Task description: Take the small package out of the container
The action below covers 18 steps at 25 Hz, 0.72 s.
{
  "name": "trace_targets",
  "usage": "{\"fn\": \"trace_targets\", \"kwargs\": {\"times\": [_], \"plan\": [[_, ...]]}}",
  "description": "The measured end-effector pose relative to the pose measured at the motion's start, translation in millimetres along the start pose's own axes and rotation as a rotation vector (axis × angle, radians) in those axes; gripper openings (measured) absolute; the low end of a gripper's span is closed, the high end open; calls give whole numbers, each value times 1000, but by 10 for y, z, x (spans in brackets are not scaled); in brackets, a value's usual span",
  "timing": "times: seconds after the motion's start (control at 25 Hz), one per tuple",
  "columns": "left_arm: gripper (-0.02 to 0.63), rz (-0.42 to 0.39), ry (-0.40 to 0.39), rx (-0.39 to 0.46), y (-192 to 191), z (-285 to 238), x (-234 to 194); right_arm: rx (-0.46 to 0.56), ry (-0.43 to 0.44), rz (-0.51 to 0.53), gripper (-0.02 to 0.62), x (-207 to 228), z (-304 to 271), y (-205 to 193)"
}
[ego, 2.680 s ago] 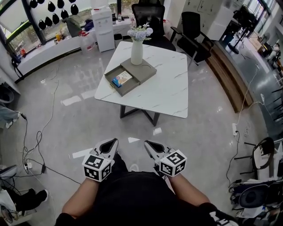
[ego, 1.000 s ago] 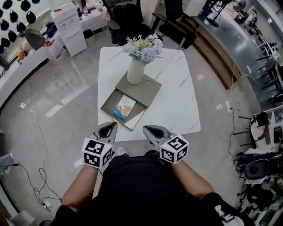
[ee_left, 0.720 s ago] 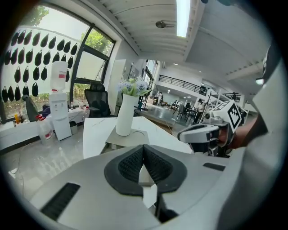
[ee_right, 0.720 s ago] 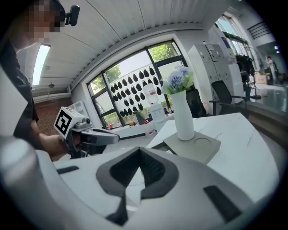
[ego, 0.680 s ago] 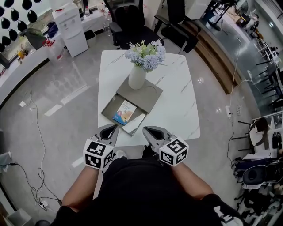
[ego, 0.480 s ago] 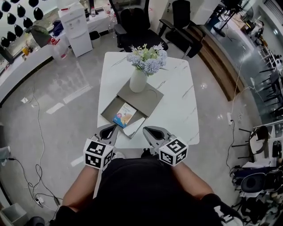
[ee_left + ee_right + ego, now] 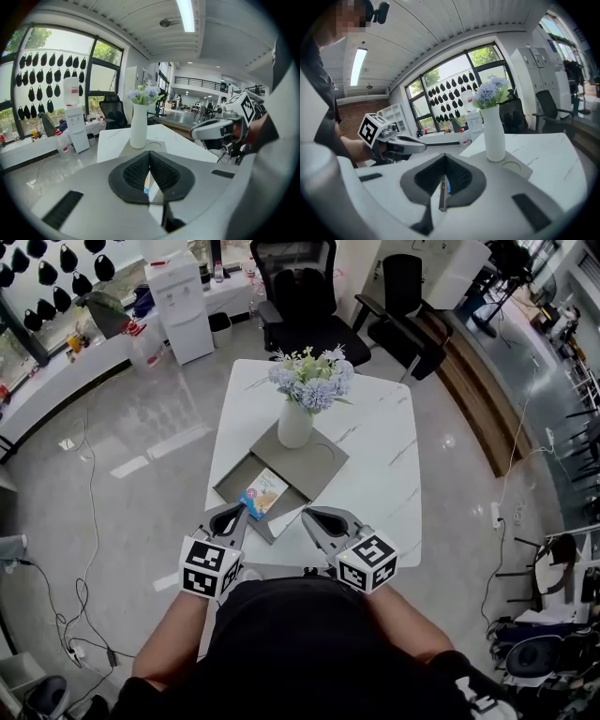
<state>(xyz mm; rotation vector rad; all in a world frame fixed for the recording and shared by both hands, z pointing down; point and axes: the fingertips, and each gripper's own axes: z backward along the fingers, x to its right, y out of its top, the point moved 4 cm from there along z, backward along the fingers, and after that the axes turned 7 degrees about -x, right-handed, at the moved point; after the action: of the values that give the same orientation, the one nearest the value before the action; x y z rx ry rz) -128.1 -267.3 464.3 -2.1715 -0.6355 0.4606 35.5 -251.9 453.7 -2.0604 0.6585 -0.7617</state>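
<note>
While you stand at the near edge of the white table (image 7: pixel 375 460), your left gripper (image 7: pixel 241 513) and right gripper (image 7: pixel 307 514) sit side by side, tips pointing away from you at the table's near edge. Left jaws are pressed fully together with nothing between them. Right jaws are also closed, pads meeting, nothing gripped. The small package (image 7: pixel 263 493), blue and white, lies flat in the open near-left part of the grey container (image 7: pixel 233 486), just beyond the left gripper's tip and not touched. A white vase (image 7: pixel 294 424) of flowers stands upright on the container's covered far part. Both grippers are apart from each other.
</note>
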Motion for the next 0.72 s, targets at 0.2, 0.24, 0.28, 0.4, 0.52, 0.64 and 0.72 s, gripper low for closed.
{"fn": "trace_targets", "kwargs": {"times": [0.2, 0.24, 0.28, 0.4, 0.52, 0.64, 0.72], "plan": [[3, 14, 5, 30, 52, -1, 79, -1, 14, 6, 0, 57, 32, -25], [3, 27, -2, 40, 70, 4, 99, -1, 13, 4, 0, 66, 49, -29], [3, 39, -9, 48, 88, 7, 117, -1, 12, 1, 0, 75, 64, -32], [19, 42, -12, 57, 124, 5, 165, 0, 9, -6, 0, 104, 92, -51], [34, 25, -15, 52, 126, -18, 209, 2, 5, -8, 0, 136, 110, -80], [52, 22, -18, 48, 108, -43, 231, 1, 2, -6, 0, 155, 130, -108], [77, 13, -16, 43, 99, -54, 243, 3, -3, -9, 0, 164, 151, -121]]}}
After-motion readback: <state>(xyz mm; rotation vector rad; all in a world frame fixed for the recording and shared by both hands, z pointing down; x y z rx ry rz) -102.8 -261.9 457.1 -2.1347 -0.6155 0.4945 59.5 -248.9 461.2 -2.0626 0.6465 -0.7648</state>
